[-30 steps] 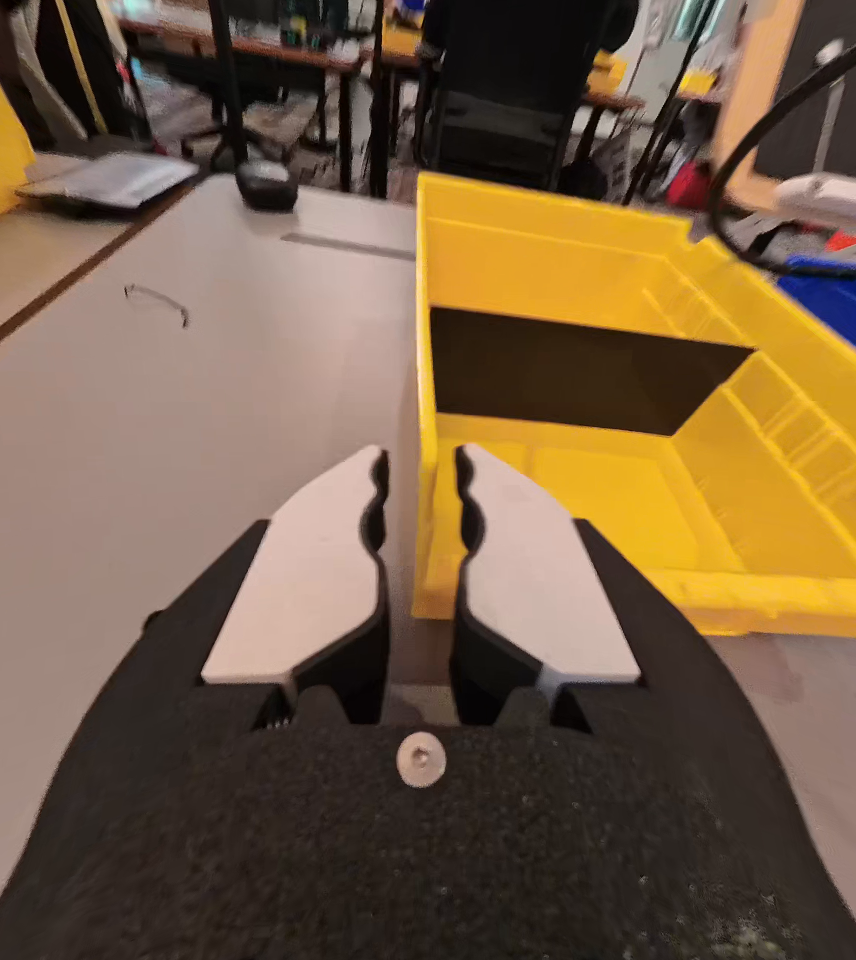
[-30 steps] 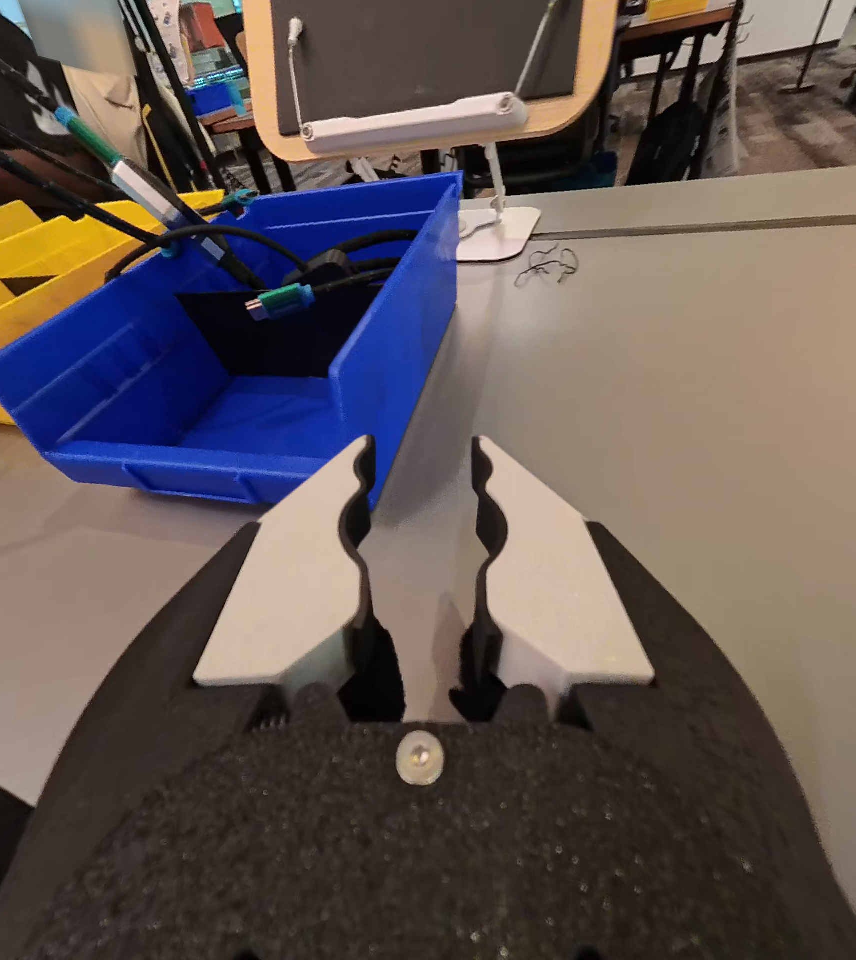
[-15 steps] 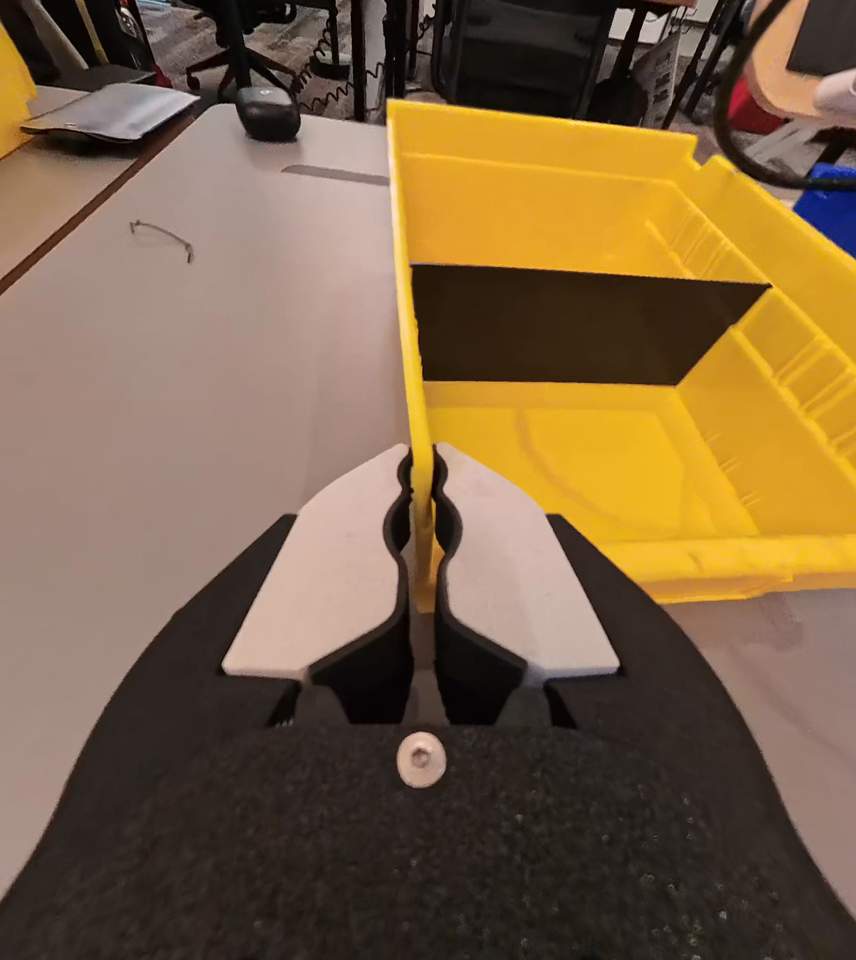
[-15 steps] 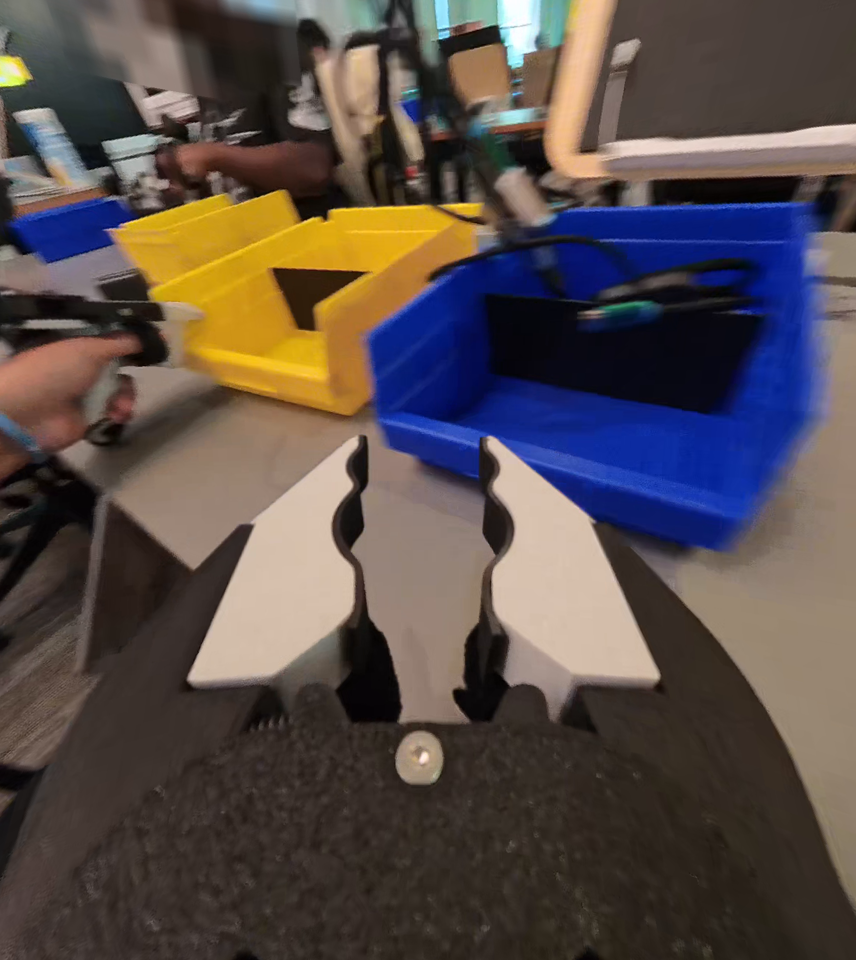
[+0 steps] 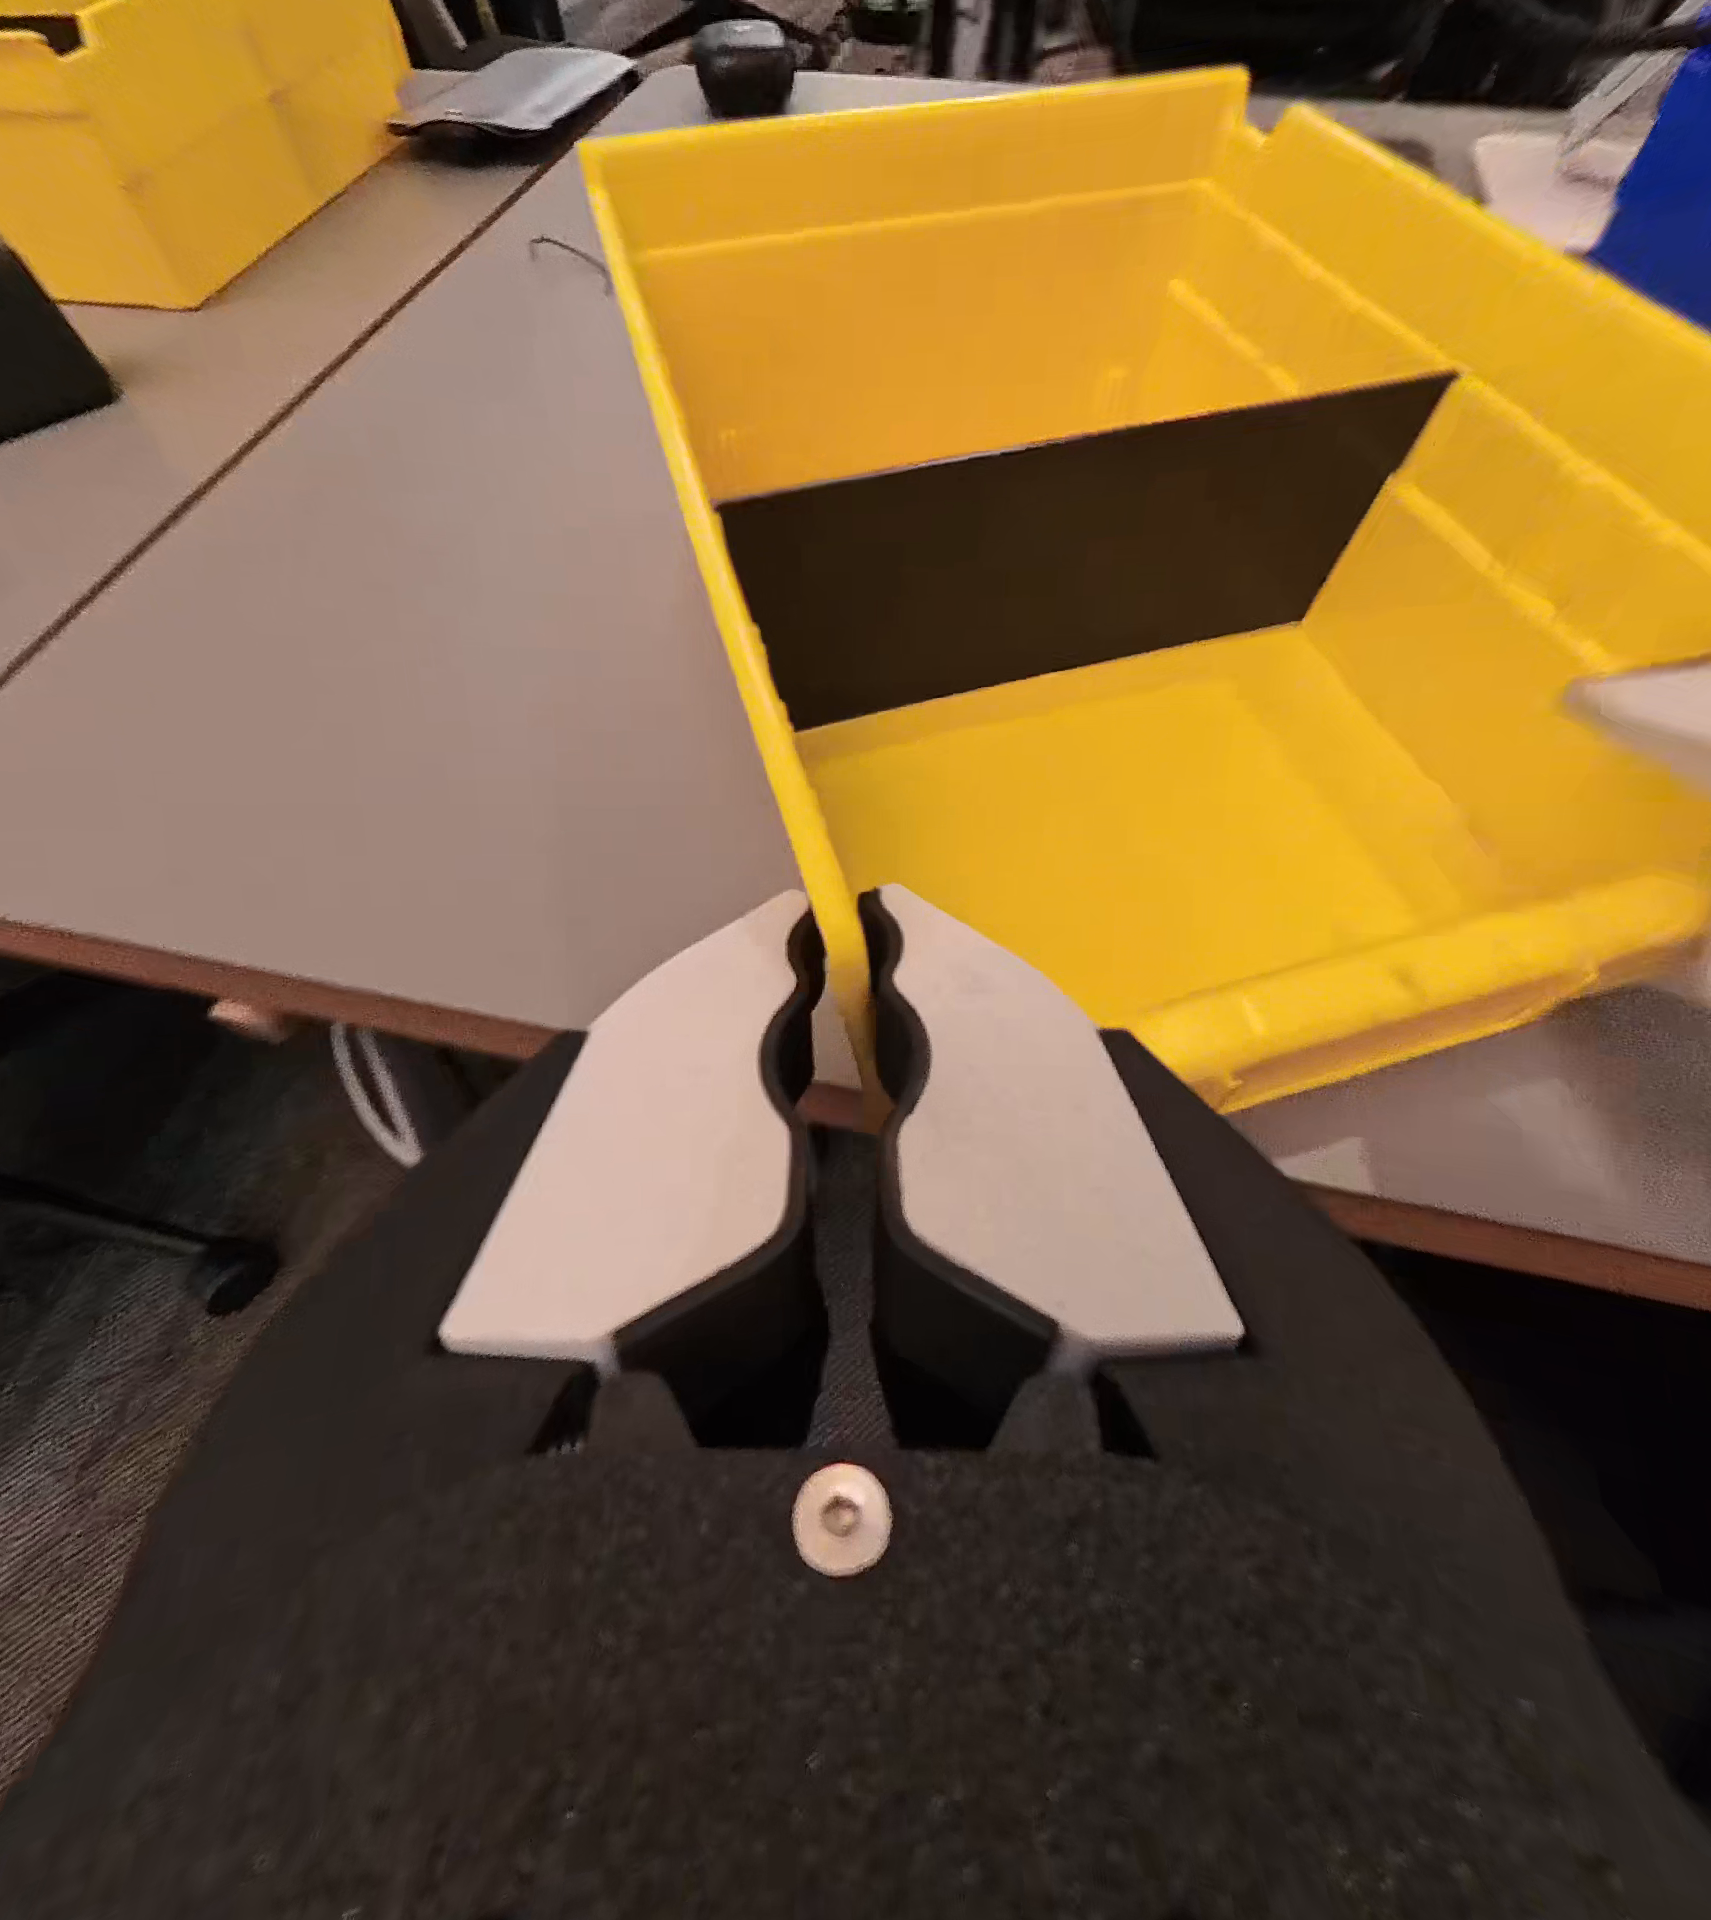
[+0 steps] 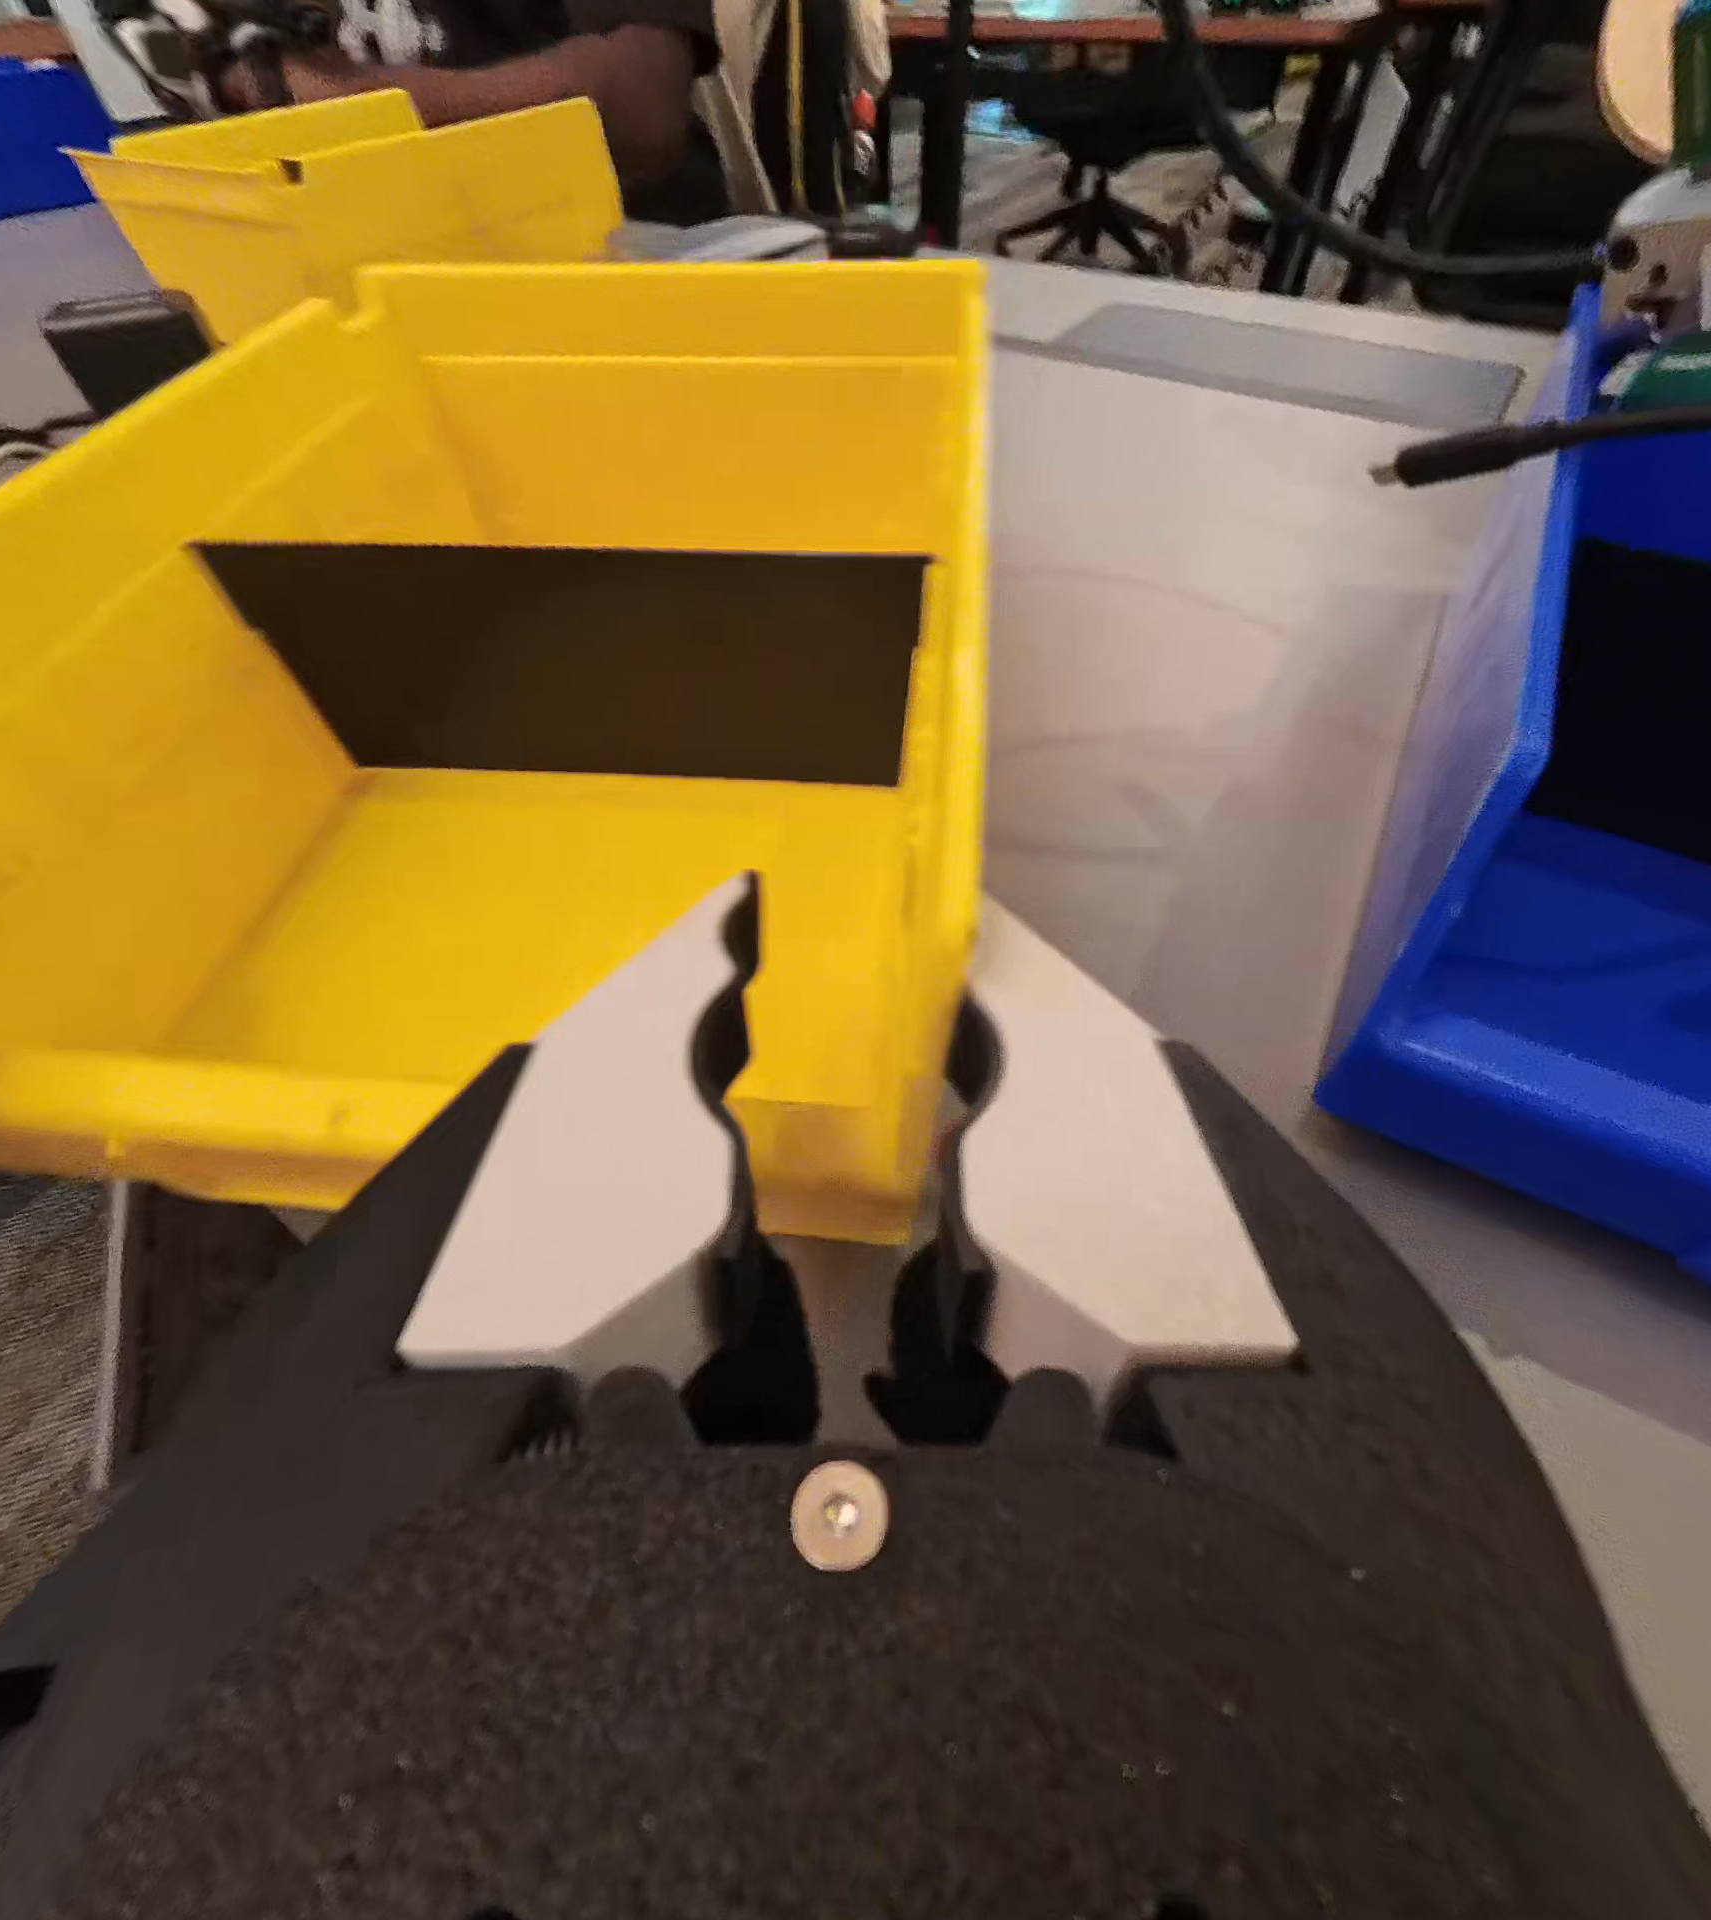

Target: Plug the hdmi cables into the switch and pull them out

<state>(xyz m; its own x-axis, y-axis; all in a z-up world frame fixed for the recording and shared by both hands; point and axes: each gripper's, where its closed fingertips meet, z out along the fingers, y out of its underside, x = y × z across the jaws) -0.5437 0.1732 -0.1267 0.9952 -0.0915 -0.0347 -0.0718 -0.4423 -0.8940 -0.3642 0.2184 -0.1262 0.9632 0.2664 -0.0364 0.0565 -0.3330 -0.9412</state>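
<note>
Yellow bin (image 5: 1090, 862) now overhangs the table (image 5: 363, 644) edge. Left gripper (image 5: 838, 914) pinches its left wall; right gripper (image 6: 856, 935), spread, straddles the right wall

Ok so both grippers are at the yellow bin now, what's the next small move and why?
Probably close the right gripper on the yellow bin's right wall. The left gripper is already clamped on the left wall, while the right one only straddles its wall, fingers open on either side. The bin's front corner overhangs the table edge, so a second grip seems wise before moving it.
</note>
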